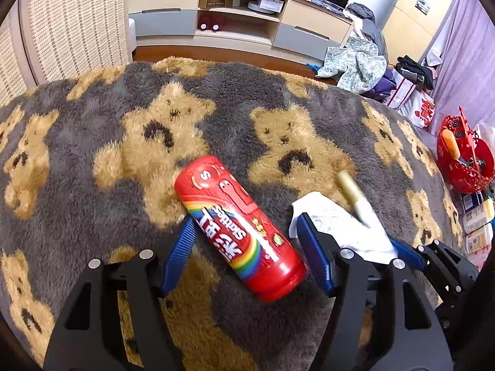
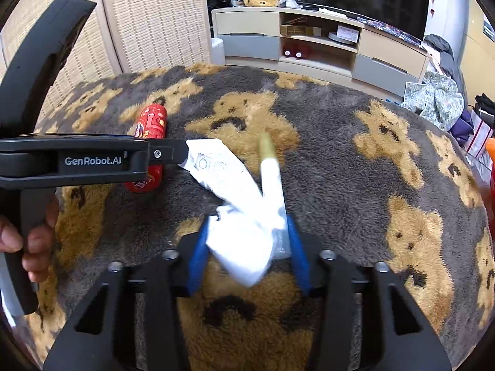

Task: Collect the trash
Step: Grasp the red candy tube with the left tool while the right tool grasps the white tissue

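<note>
A red Skittles tube (image 1: pixel 238 225) lies on the bear-pattern rug (image 1: pixel 92 117). My left gripper (image 1: pixel 247 247) is open, its blue fingers on either side of the tube, apart from it. The tube also shows in the right wrist view (image 2: pixel 151 123), partly hidden behind the left gripper's body (image 2: pixel 89 157). My right gripper (image 2: pixel 247 247) is shut on a crumpled white paper (image 2: pixel 244 225). A gold pen (image 2: pixel 267 148) pokes out past the paper; whether it is wrapped in it I cannot tell. The paper (image 1: pixel 340 225) and pen (image 1: pixel 349 191) show right of the tube in the left wrist view.
A TV cabinet (image 1: pixel 241 15) stands beyond the rug. A pile of clothes and bags (image 1: pixel 365 61) lies at the far right, with a red basket-like object (image 1: pixel 464 160) and small boxes (image 1: pixel 478 216) beside the rug's right edge. A woven screen (image 1: pixel 68 24) stands at the left.
</note>
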`<control>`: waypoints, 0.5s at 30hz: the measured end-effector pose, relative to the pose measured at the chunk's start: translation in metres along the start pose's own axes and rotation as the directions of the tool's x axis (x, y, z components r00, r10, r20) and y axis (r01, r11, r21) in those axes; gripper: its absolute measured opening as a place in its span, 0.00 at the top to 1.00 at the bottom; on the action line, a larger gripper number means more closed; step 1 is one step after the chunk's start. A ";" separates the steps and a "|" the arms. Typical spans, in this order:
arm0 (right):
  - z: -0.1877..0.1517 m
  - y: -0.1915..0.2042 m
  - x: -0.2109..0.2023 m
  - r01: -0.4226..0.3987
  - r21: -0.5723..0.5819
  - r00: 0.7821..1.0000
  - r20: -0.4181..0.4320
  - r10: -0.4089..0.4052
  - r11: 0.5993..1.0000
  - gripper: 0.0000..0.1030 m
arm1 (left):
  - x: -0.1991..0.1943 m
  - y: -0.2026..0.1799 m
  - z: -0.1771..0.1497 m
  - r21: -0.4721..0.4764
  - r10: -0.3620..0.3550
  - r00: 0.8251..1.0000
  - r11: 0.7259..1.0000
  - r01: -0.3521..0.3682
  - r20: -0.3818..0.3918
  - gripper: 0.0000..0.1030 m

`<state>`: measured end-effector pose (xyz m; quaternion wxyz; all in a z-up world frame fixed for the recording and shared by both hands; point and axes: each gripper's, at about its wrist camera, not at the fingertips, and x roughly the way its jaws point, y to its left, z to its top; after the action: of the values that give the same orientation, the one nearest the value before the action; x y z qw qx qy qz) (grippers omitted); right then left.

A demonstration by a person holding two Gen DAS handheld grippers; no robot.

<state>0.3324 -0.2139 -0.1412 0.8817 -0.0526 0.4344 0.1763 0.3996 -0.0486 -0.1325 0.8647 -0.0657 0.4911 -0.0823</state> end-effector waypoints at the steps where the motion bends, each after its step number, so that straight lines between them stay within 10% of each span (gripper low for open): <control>1: 0.000 -0.002 -0.001 -0.002 0.007 1.000 0.000 0.002 1.000 0.66 | 0.001 0.000 0.001 0.002 0.004 1.000 1.000 -0.005 0.002 0.38; 15: 0.002 -0.013 -0.003 -0.074 0.059 0.997 0.012 0.073 0.996 0.74 | -0.003 0.000 -0.009 0.084 0.035 0.999 0.996 -0.038 0.028 0.64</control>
<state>0.3375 -0.2266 -0.1384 0.8779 -0.0094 0.4369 0.1959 0.3905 -0.0483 -0.1340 0.8745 -0.0211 0.4769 -0.0864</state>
